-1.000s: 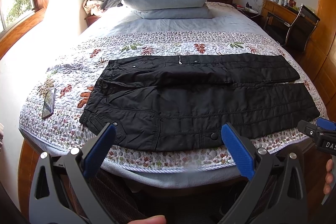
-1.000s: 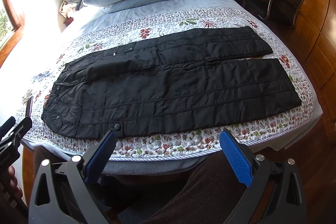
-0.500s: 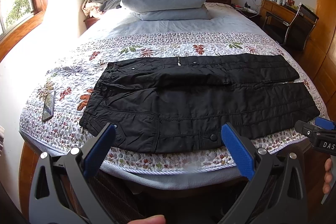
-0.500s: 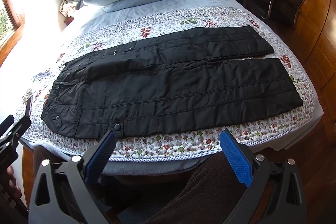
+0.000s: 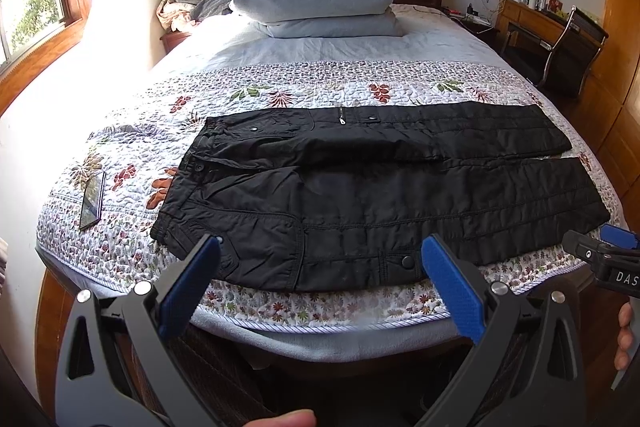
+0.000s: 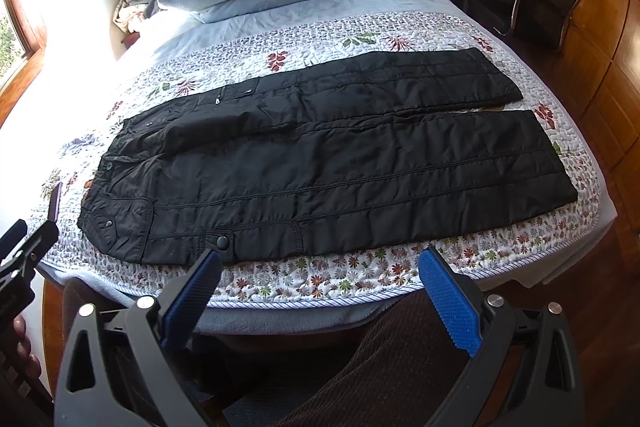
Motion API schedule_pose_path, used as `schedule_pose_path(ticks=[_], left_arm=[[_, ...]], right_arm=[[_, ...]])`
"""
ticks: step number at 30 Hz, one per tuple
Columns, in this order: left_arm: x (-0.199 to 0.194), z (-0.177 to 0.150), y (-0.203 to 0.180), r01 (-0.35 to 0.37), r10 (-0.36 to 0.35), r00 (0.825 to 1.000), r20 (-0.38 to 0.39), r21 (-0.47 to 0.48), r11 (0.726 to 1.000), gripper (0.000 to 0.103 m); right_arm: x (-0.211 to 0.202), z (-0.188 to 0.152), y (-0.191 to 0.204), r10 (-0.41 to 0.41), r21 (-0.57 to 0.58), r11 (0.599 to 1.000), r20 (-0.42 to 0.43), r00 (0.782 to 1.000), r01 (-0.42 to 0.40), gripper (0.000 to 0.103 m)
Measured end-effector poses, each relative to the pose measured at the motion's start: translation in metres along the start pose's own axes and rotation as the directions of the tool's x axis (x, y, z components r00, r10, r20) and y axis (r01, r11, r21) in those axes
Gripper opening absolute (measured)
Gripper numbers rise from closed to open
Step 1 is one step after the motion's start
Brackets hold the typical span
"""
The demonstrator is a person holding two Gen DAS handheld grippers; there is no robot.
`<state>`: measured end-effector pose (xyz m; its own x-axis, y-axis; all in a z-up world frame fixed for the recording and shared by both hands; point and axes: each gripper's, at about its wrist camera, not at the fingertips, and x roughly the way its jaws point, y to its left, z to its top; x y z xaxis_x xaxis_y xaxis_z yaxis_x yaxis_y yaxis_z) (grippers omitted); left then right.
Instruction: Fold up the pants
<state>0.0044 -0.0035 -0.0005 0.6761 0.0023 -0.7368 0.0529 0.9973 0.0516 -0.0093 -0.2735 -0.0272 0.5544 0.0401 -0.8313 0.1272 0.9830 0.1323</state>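
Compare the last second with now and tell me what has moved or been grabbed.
Nothing was grabbed or let go. The left gripper and right gripper have eased slightly forward toward the bed's near edge, both open and holding nothing. The black pants lie spread flat on the floral quilt exactly as before, legs side by side, and the phone stays beside the waistband.

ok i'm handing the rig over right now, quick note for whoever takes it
Left gripper: open, empty, short of the bed's near edge, facing the waist end.
Right gripper: open, empty, facing the near leg's middle.
Black pants lie flat across the floral quilt, waist left, cuffs right, legs side by side. A phone lies left of the waist.
Done: pants spread out.
Left: every fold.
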Motion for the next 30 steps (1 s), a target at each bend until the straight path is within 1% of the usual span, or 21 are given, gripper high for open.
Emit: schedule_pose_path(ticks=[6,10,18,23,25,26,27,28,29,30], left_arm=[[0.003,0.001,0.000,-0.005,0.005,1.000,0.002,0.005,1.000,0.100],[0.006,0.001,0.000,-0.007,0.007,1.000,0.001,0.006,1.000,0.100],[0.017,0.005,-0.001,-0.016,0.016,1.000,-0.007,0.013,1.000,0.100],[0.029,0.007,-0.002,-0.013,0.013,1.000,-0.017,0.018,1.000,0.100],[0.037,0.009,-0.001,-0.013,0.014,1.000,-0.026,0.024,1.000,0.100],[0.041,0.011,0.000,-0.014,0.015,0.999,-0.032,0.026,1.000,0.100],[0.046,0.014,0.002,-0.003,0.004,0.999,-0.039,0.023,1.000,0.100],[0.053,0.018,0.005,0.039,-0.039,0.998,-0.054,0.012,0.999,0.100],[0.063,0.025,0.011,0.106,-0.107,0.991,-0.083,-0.009,0.994,0.100],[0.074,0.032,0.021,0.164,-0.168,0.979,-0.115,-0.044,0.986,0.100]], right_arm=[[0.004,0.001,0.001,0.005,-0.014,1.000,0.001,1.000,-0.005,0.100],[0.003,0.002,0.005,0.029,-0.029,0.999,0.027,0.999,-0.028,0.100],[0.002,0.010,0.002,0.120,-0.007,0.993,0.081,0.989,-0.120,0.100],[0.008,0.016,-0.003,0.197,0.014,0.980,0.096,0.976,-0.199,0.100],[0.012,0.021,-0.006,0.195,0.012,0.980,0.100,0.976,-0.197,0.100],[0.015,0.025,-0.008,0.173,0.003,0.985,0.099,0.980,-0.175,0.100],[0.017,0.030,-0.010,0.141,-0.009,0.990,0.096,0.985,-0.141,0.100],[0.020,0.036,-0.012,0.096,-0.020,0.995,0.095,0.991,-0.095,0.100],[0.022,0.043,-0.016,0.060,-0.028,0.998,0.099,0.993,-0.058,0.100],[0.025,0.049,-0.020,0.035,-0.033,0.999,0.100,0.994,-0.032,0.100]])
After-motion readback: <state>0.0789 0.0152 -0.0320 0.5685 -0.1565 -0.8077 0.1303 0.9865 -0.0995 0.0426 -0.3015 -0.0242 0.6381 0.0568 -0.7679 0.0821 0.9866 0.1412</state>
